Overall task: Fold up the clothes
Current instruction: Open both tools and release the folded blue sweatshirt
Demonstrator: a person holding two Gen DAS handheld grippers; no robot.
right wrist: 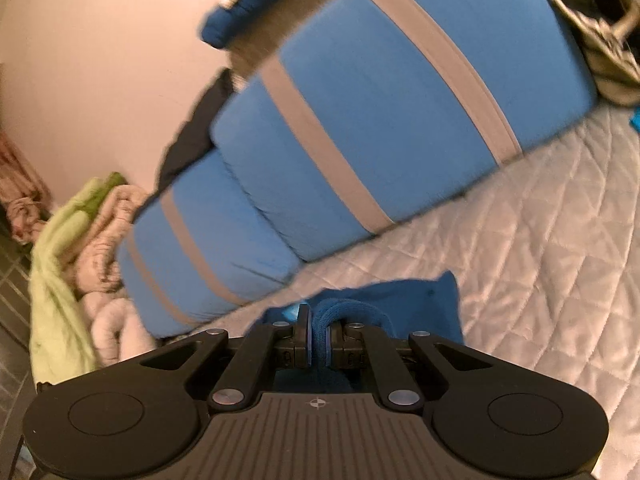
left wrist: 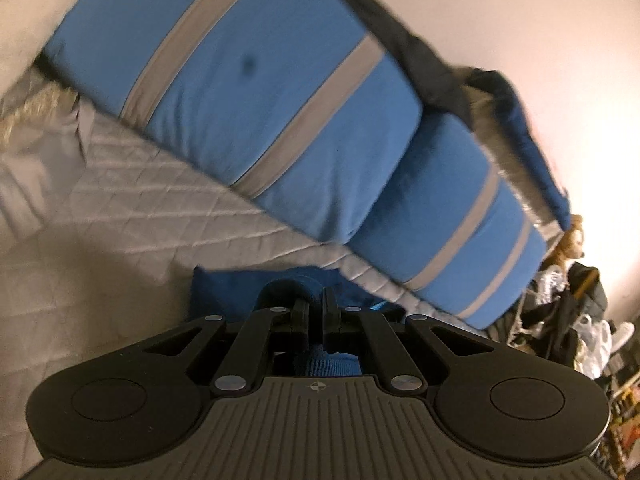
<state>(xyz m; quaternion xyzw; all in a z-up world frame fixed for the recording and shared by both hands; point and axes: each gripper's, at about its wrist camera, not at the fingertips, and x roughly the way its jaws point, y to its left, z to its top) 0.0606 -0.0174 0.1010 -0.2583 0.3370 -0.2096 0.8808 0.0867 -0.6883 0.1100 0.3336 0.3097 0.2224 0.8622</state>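
The left gripper (left wrist: 316, 312) points forward and slightly downward across the bed, its view tilted so the bedding runs diagonally. Its black fingers are pressed close together on a fold of the blue garment (left wrist: 224, 286), a soft knit cloth that bulges up between and over the fingertips and shows again, ribbed, through the gap below the linkage. The garment lies on the quilted bedspread (left wrist: 132, 208), a pale grey cover stitched in a diamond pattern. Beyond it two plump blue pillows (left wrist: 256, 92) with flat grey stripes lean in a row against a plain pinkish wall (left wrist: 520, 16), with a dark cloth (left wrist: 420, 52) draped behind them. At the far right of this view is a blurred heap of bags and clothes (left wrist: 572, 312).

The right gripper (right wrist: 318, 330) is held at a similar low forward angle, rolled the opposite way. Its jaws pinch a thick rolled edge of the same blue garment (right wrist: 420, 300), the ribbed hem looping up between the round pale pads (right wrist: 308, 336). The rest of the cloth spreads flat to the right in a pointed corner on the quilted bedspread (right wrist: 540, 240). The striped blue pillows (right wrist: 360, 128) fill the middle of this view. To the left a crumpled pile of light green and beige fabric (right wrist: 80, 248) sits beside the bed. Both frames are motion-blurred.
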